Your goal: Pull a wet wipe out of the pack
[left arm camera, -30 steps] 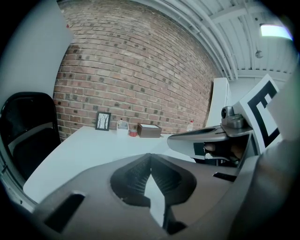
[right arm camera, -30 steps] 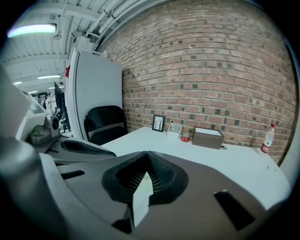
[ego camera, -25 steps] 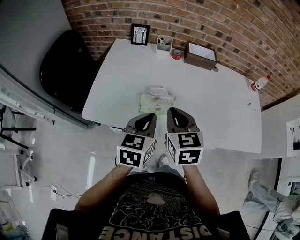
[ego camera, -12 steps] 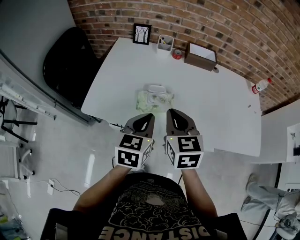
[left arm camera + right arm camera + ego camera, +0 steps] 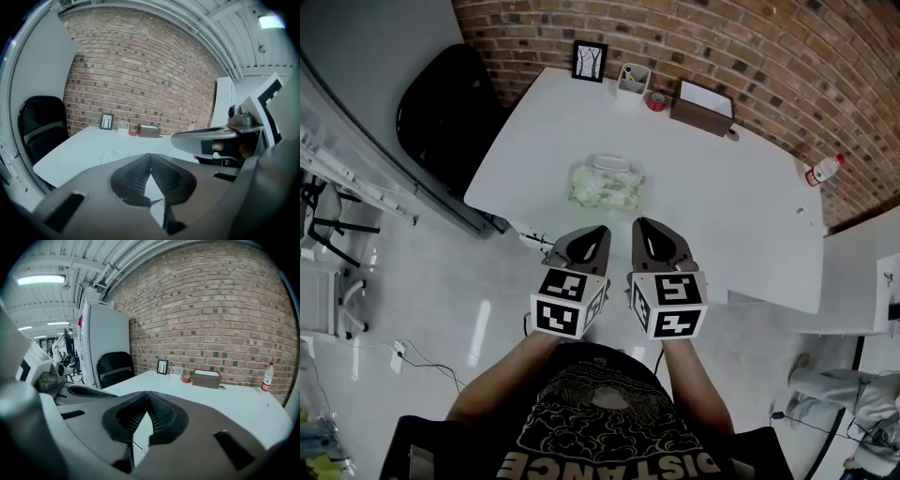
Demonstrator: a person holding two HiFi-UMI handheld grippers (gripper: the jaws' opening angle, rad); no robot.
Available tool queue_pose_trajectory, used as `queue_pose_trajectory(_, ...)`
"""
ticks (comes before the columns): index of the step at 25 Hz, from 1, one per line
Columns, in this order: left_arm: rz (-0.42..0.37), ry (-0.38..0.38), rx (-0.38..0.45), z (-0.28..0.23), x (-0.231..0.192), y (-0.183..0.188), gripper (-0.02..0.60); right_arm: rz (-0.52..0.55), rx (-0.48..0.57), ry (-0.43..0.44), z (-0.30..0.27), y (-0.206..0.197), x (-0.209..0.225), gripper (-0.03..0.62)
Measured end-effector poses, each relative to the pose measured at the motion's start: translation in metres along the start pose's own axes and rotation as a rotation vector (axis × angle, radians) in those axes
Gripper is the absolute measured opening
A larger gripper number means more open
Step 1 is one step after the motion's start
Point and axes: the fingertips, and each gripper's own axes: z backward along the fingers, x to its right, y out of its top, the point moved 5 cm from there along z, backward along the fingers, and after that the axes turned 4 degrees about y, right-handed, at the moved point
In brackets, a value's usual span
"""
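Wipe pack (image 5: 605,185) at 12 o'clock, details unclear; left gripper (image 5: 598,232), right gripper (image 5: 642,225) side by side, both clenched, empty.

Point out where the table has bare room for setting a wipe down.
Bare: the right half of the table, between wipe pack and brown box, and the near edge right of the pack. Crowded: the far edge, where picture frame, white cup, red item and box stand.

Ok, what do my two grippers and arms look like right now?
The left gripper and right gripper are dark grey tapered shells, ribbed black inside, each carrying a white cube with black square markers. The person wears a black T-shirt with pale print.
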Motion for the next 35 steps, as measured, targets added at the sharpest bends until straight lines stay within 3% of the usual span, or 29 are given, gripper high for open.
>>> queue_pose_trajectory(17,-0.019,0.02,0.012,0.036,0.045,-0.013,0.012,-0.014,-0.018,0.059,0.05,-0.031,-0.015,0.015)
queue_pose_trajectory(35,-0.022,0.051,0.019,0.055,0.056,-0.023,0.012,-0.005,-0.003,0.095,0.068,-0.04,-0.029,0.017)
